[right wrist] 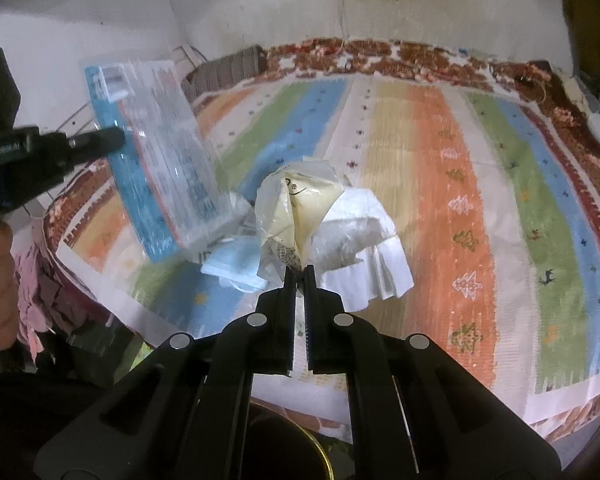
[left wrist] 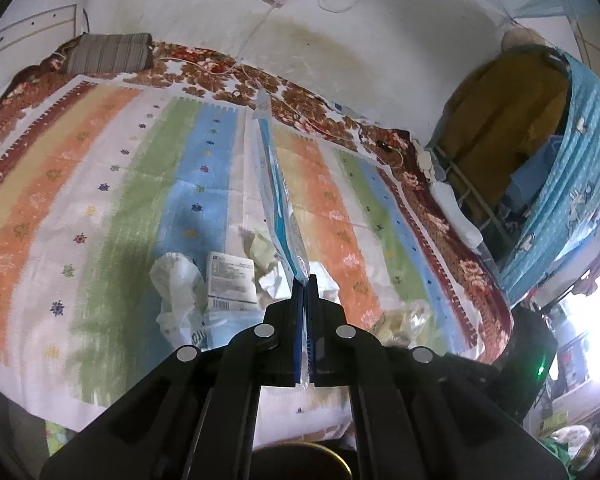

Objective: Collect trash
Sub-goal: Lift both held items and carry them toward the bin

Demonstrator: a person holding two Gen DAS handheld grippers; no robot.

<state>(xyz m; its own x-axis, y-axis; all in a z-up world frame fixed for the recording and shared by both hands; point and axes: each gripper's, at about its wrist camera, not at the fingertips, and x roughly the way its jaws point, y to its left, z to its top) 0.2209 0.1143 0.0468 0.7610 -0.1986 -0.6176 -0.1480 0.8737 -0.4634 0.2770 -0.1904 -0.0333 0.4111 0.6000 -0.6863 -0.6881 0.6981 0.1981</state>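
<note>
My left gripper (left wrist: 305, 278) is shut on a flat blue-and-clear plastic package (left wrist: 274, 184), seen edge-on and held above the bed. In the right wrist view the same package (right wrist: 160, 152) hangs broadside from the left gripper (right wrist: 118, 136). My right gripper (right wrist: 299, 270) is shut on a crumpled bundle of clear and yellowish plastic (right wrist: 288, 208) with a white pleated paper (right wrist: 364, 248) in it. On the striped cover below lie a white plastic bag (left wrist: 176, 284), a white labelled box (left wrist: 230, 280), crumpled paper (left wrist: 262, 248) and a blue face mask (right wrist: 236, 264).
A dark round bin with a gold rim (right wrist: 324, 460) sits just below the grippers at the bed's edge. The striped cover (right wrist: 460, 160) lies over a floral blanket. A pillow (left wrist: 108, 54) rests by the wall. A blue curtained rack (left wrist: 572, 184) stands at the right.
</note>
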